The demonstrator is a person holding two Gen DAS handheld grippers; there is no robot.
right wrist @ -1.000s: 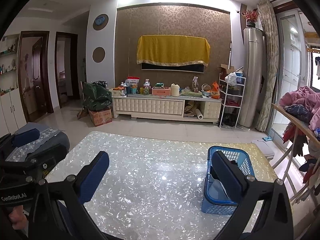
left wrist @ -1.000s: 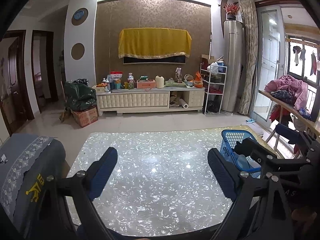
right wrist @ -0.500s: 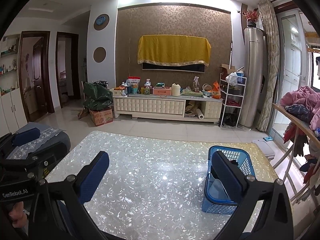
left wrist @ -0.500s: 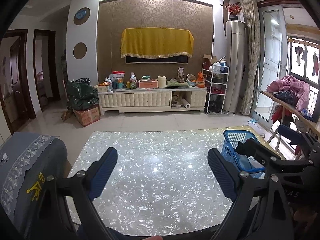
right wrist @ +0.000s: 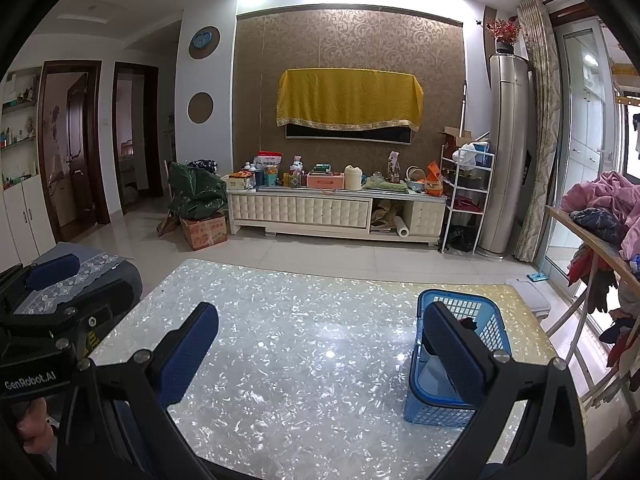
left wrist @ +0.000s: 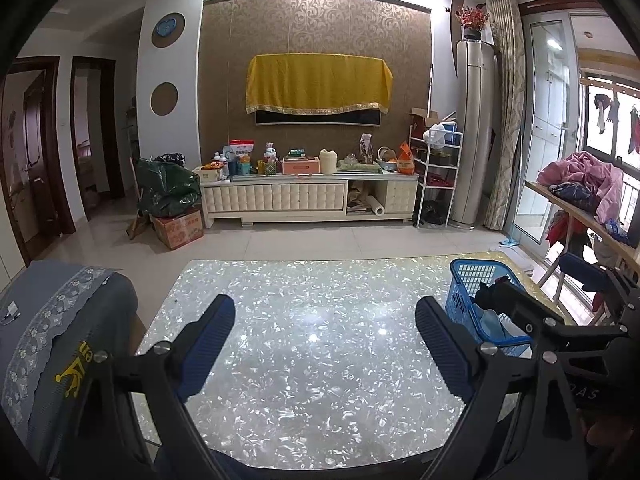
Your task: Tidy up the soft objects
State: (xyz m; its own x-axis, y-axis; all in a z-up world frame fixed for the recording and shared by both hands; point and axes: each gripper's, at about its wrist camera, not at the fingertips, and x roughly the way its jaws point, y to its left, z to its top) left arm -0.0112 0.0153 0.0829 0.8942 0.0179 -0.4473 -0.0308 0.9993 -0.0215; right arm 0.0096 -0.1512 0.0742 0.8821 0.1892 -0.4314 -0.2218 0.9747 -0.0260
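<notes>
Left gripper (left wrist: 324, 340): fingers wide apart, holding nothing, over the shiny table (left wrist: 320, 380).
Right gripper (right wrist: 320, 354): fingers wide apart, holding nothing.
Blue basket (right wrist: 486, 318): on the table at 3 o'clock, with something dark inside.
Clothes pile (right wrist: 604, 204): far right, at 2 o'clock.

Both cameras sit low and close above the shiny, pearly white tabletop (left wrist: 320, 340), looking forward and a bit down. The left view sits further left. Both see the blue plastic basket (right wrist: 480, 320) and the far yellow cloth (left wrist: 318, 80).
</notes>
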